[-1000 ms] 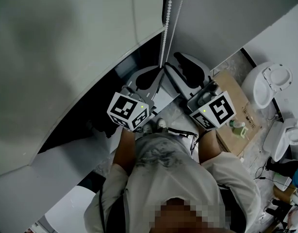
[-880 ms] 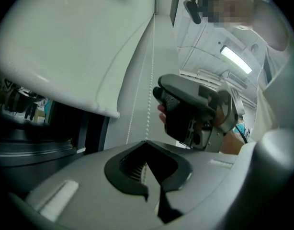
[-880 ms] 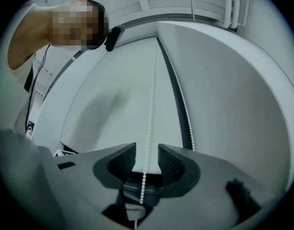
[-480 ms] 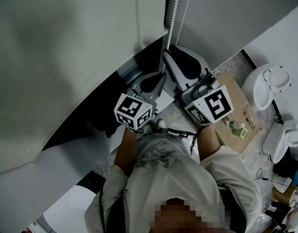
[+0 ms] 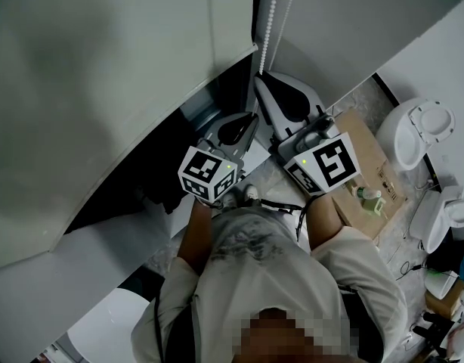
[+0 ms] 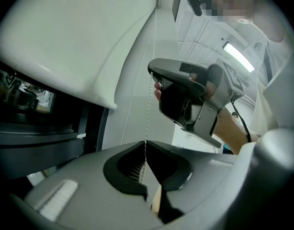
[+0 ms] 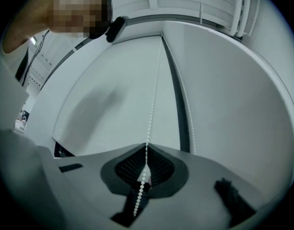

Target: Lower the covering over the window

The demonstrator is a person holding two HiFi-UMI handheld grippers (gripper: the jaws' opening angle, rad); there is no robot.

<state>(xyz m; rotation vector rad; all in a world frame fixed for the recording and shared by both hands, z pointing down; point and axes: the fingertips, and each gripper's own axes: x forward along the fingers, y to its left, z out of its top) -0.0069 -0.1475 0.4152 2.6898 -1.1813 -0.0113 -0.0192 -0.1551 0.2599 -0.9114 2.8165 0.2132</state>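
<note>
A white bead chain [image 5: 273, 6] hangs beside the white roller blind [image 5: 103, 66], whose bottom rail [image 6: 89, 87] crosses the dark window. My right gripper [image 5: 261, 82] is the higher one. Its jaws have just been closing and now stand shut on the bead chain [image 7: 152, 104], which runs down between the tips of the right gripper [image 7: 146, 150]. Just below, my left gripper [image 5: 251, 119] has the bead chain [image 6: 148, 114] pinched at the tips of the left gripper [image 6: 146, 145]. Its jaws have just been opening a little.
The dark window opening [image 5: 141, 180] lies below the blind. On the floor to the right are a brown cardboard box [image 5: 368, 165], a white toilet [image 5: 417, 131] and another white fixture [image 5: 443, 210]. The person's torso fills the lower middle of the head view.
The right gripper's wide-open jaws have shut on the bead chain. The left gripper has come down a little with the chain in it.
</note>
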